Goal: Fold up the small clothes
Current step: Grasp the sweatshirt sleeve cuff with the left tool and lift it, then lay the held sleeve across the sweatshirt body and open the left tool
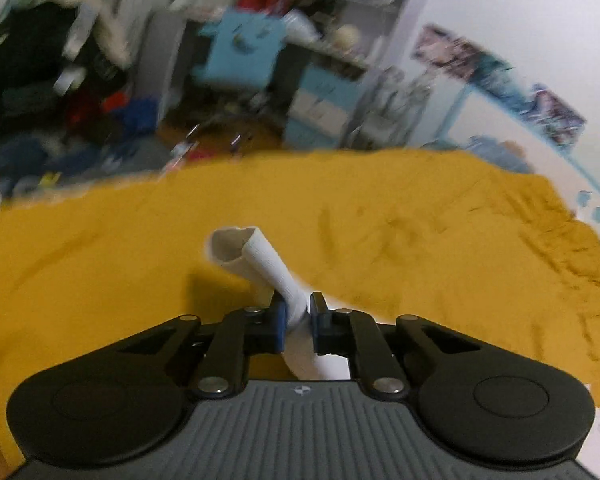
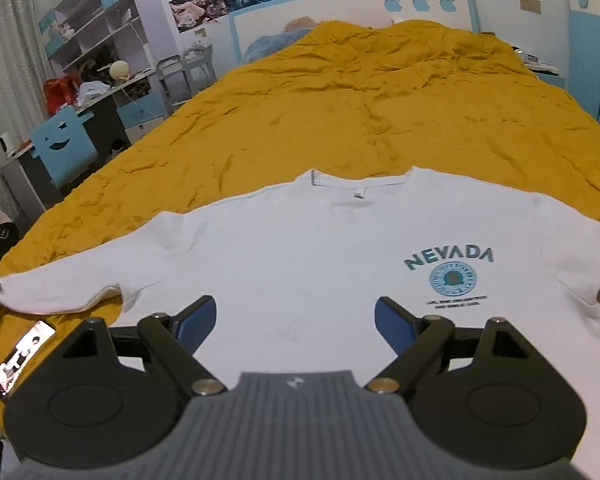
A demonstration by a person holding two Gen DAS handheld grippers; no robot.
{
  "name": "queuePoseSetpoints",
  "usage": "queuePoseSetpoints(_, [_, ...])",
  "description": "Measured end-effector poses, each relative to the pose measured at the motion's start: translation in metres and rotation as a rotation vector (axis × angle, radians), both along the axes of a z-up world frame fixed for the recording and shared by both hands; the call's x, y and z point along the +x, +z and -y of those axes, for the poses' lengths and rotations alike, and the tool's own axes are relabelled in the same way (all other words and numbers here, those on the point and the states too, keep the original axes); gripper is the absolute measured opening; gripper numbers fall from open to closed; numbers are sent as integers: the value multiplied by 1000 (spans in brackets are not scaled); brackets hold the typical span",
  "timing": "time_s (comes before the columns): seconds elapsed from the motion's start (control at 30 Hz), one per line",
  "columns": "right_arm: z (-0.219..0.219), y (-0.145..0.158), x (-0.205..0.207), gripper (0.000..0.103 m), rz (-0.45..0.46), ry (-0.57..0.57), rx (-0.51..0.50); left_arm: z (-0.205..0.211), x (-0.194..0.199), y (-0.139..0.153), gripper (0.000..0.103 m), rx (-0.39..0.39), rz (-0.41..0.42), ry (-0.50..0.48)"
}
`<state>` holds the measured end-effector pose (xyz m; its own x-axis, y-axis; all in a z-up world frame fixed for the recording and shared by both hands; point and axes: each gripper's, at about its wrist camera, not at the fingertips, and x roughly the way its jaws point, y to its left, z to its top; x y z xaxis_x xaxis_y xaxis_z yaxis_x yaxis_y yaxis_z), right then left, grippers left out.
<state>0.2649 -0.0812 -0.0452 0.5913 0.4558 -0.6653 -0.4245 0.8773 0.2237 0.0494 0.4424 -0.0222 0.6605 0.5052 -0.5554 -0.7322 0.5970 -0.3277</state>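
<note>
The left hand-held gripper (image 1: 298,314) is clamped on a bunched fold of white fabric (image 1: 268,266), its blue pads (image 1: 280,322) pinching the cloth tight between them. The pinched part rises up and away from the jaws like a rolled tube, its open end lifted above the mustard-yellow bedspread (image 1: 420,220). That view is blurred, so I cannot tell which part of the garment this is.

The right hand-held gripper (image 2: 296,320) hangs over the near middle of a white T-shirt (image 2: 284,256), its fingers (image 2: 198,320) spread wide apart and holding nothing. The shirt lies flat, face up, on the near end of the bed (image 2: 360,100), collar toward the far side, sleeves stretched out left and right. A teal NEVADA print (image 2: 449,260) sits on the right of the chest. A phone (image 2: 22,354) with a lit screen lies on the bedspread at the near left, just beside the left sleeve.
</note>
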Motion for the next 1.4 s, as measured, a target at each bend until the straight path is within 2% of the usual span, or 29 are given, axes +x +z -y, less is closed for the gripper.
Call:
queuePoseSetpoints(0.17, [9, -7, 6, 82, -29, -41, 16, 55, 42, 73, 11, 137, 101, -172])
queuePoseSetpoints(0.27, [12, -11, 6, 82, -52, -55, 13, 101, 76, 99, 10, 200, 126, -296])
queuePoseSetpoints(0.37, [20, -9, 6, 82, -37, -86, 5, 163, 111, 111, 9, 240, 130, -458])
queuePoseSetpoints(0.53, [41, -6, 10, 82, -27, -156, 22, 263, 163, 88, 9, 298, 38, -660])
queuePoseSetpoints(0.67, [61, -8, 12, 82, -35, -226, 16, 331, 191, 44, 9, 297, -59, -840])
queuePoseSetpoints(0.73, [69, -10, 11, 82, -41, -246, 18, 352, 201, 15, 9, 261, -131, -908])
queuePoseSetpoints(0.8, [74, -13, 9, 82, -42, -257, 14, 366, 208, -14, 9, 199, -202, -965])
queuePoseSetpoints(0.9, [80, -17, 5, 82, -44, -267, 0, 371, 215, -48, 10, 62, -282, -1025])
queuePoseSetpoints(0.93, [82, -18, 4, 82, -46, -269, -4, 371, 217, -56, 19, 26, -298, -1037])
queuePoseSetpoints(0.97, [83, -20, 4, 82, -47, -271, -6, 374, 211, -62, 23, -8, -299, -1046])
queuePoseSetpoints(1.07, [84, -23, 2, 82, -57, -271, 3, 365, 210, -66, 44, -148, -279, -1088])
queuePoseSetpoints(1.1, [83, -23, 2, 82, -60, -269, 5, 363, 209, -66, 52, -166, -255, -1089])
queuePoseSetpoints(1.23, [78, -24, 2, 82, -69, -251, 18, 333, 187, -45, 56, -187, -150, -1063])
queuePoseSetpoints(1.37, [69, -24, 9, 80, -80, -206, 46, 302, 171, -20, 61, -135, -96, -992])
queuePoseSetpoints(1.4, [64, -24, 12, 73, -88, -194, 54, 293, 169, -16, 61, -116, -97, -965])
